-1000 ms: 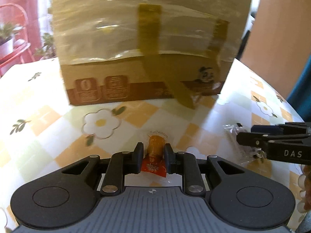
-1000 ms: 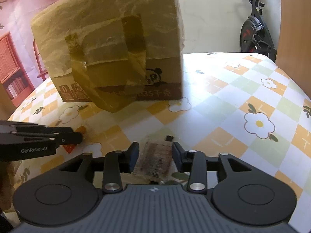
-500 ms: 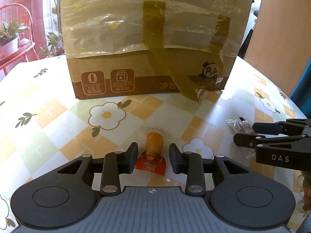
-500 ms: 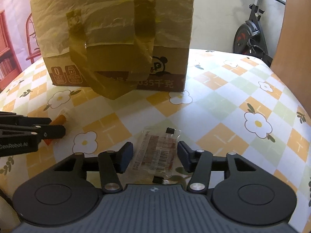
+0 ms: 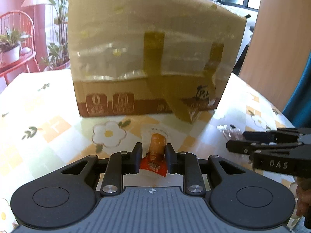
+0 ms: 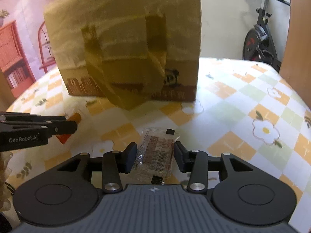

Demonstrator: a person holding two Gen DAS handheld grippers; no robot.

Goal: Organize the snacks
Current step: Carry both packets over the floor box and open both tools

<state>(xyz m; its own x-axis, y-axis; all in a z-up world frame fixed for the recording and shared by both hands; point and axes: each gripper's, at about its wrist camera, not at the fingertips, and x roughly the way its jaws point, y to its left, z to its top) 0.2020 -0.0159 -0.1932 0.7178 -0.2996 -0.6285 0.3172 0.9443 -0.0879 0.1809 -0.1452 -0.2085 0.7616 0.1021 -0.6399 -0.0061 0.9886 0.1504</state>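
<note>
A: What takes up most of the room?

B: The table (image 6: 243, 104), with a cloth of orange and pale green checks and white flowers. On it, toward the far edge, stands a big cardboard box (image 5: 151, 58), its upper part wrapped in clear plastic and crossed by strips of brown tape. Both views are blurred there, so the print along its base cannot be read.

A: And behind the table?

B: An exercise bike (image 6: 258, 42) past the far right edge, seen from the right wrist. From the left wrist, a red chair (image 5: 17, 44) with potted plants beyond the far left edge.

A: How is the left gripper (image 5: 151, 155) set?

B: Narrow. Its fingers sit right against the sides of an orange snack packet (image 5: 155, 151), which lies on the cloth near the front edge, well apart from the box. Whether the pads truly press it I cannot tell, but they look closed on it.

A: The right gripper (image 6: 154, 155)?

B: Wider. A clear packet with a barcode (image 6: 155, 153) lies flat between its fingers, also toward the front edge. The left finger seems to touch the wrapper's edge; the right finger stands just beside it.

A: Do the two tools see each other?

B: Yes, each shows at the side of the other's view, near but apart.
</note>
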